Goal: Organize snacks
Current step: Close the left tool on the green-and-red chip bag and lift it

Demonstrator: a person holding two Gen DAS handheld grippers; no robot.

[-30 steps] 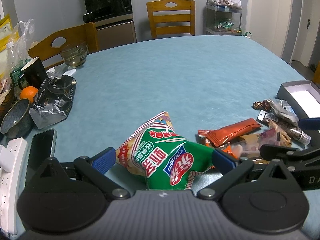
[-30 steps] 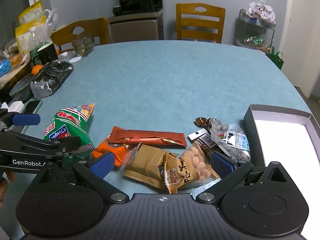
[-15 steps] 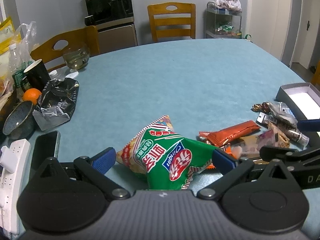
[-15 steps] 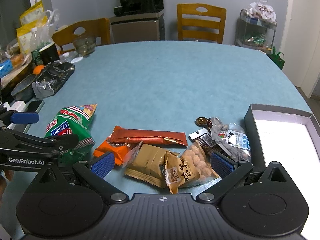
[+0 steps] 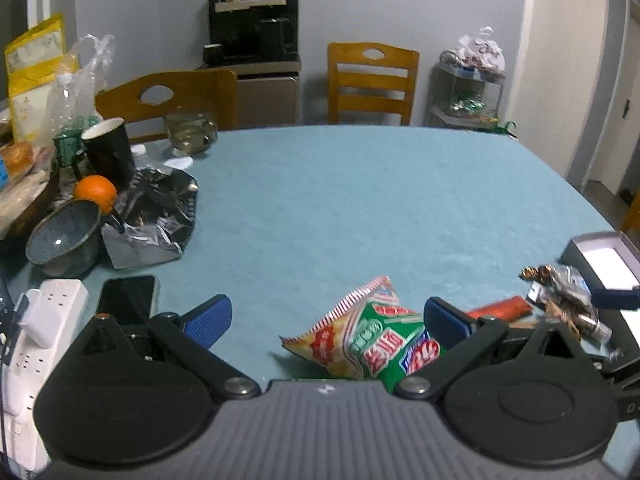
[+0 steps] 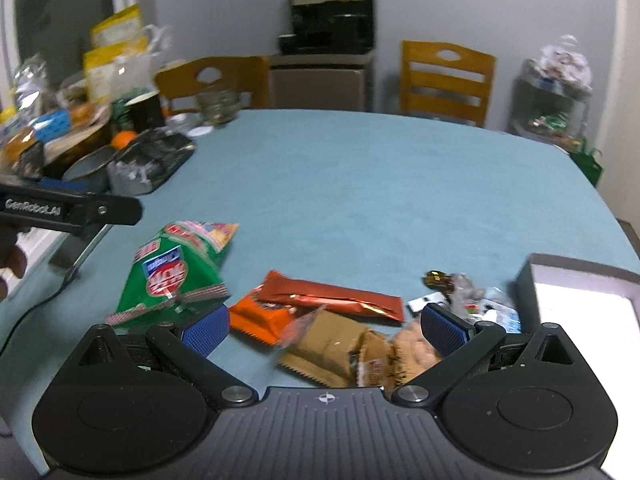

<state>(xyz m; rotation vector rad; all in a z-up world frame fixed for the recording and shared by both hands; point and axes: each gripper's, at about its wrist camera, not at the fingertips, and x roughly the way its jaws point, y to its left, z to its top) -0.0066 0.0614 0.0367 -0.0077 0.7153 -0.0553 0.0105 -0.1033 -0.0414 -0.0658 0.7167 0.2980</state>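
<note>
From the left wrist, the left gripper (image 5: 326, 318) hangs with its blue pads spread wide and nothing between them. The green snack bag (image 5: 376, 342) lies on the table (image 5: 360, 200) near its front edge, under the right-hand pad rather than centred in the opening. A phone (image 5: 128, 294) and a white power strip (image 5: 24, 344) sit at the table's left edge, with a blue bowl (image 5: 64, 236) and an orange (image 5: 95, 191) behind them; only a corner of the open box (image 5: 600, 258) shows at the right edge.

From the right wrist, the right gripper (image 6: 324, 328) is likewise spread and empty, poised over a brown packet (image 6: 332, 350), with an orange packet (image 6: 260, 316) and a long red-brown bar (image 6: 336, 294) just beyond it. This view shows the box's (image 6: 580, 280) pale, bare inside at the table's right edge, the whole cluster of snacks, and the left tool's arm raised above the left edge.

The step in hand looks like choosing a first snack; none is in the box yet. The next move probably calls for lowering the right tool squarely over one packet, closing gently, and carrying it to the box.
</note>
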